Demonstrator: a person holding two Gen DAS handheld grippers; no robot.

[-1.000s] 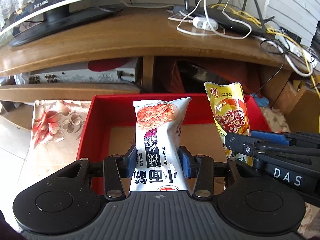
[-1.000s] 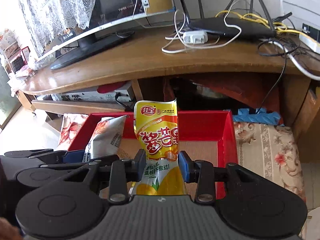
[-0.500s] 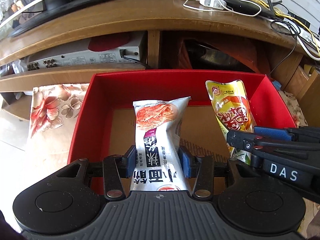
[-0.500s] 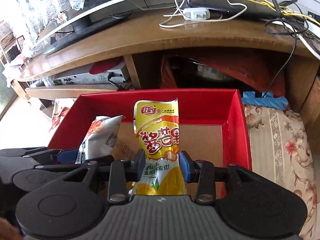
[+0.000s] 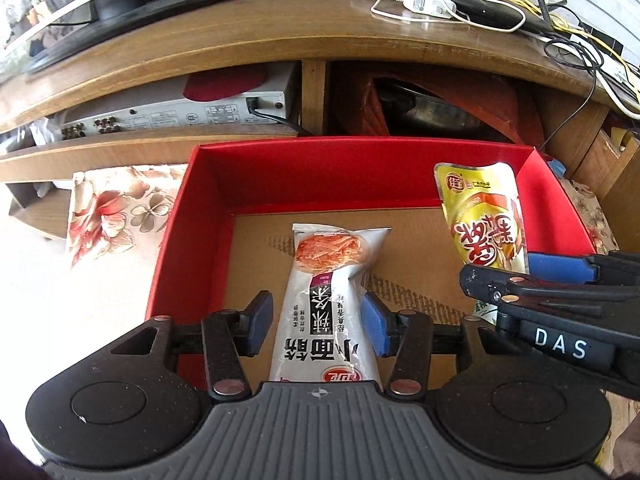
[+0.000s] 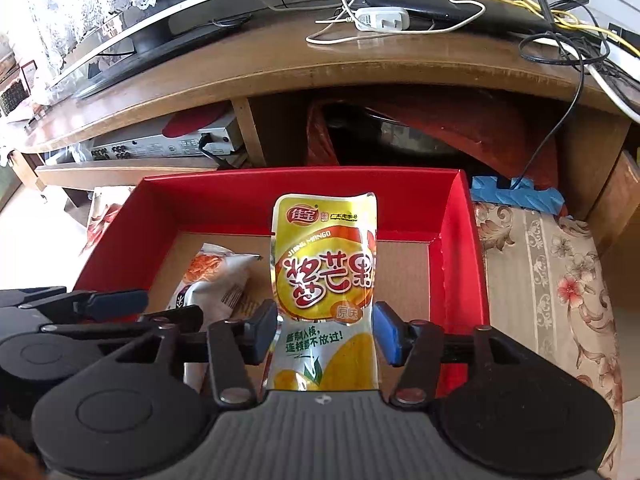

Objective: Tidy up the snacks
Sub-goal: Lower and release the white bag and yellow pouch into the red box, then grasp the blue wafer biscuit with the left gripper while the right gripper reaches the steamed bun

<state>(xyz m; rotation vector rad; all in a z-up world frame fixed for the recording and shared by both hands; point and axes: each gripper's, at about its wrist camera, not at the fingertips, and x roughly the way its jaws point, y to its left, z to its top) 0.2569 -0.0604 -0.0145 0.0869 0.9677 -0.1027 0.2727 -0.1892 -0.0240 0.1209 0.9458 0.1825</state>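
Left tool (image 5: 318, 322) opening, white packet (image 5: 326, 312) between pads, inside red box (image 5: 192, 216). Right tool (image 6: 326, 330), marked "DAS", opening around yellow pouch (image 6: 326, 276) reading "JIANG MANGO", over box's right side.

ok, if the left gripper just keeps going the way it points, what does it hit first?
The white packet lying between its opening jaws, pads already clear of it. The left gripper points down into the red box, so past the packet it would likely meet the cardboard floor. Depth there is hard to judge.
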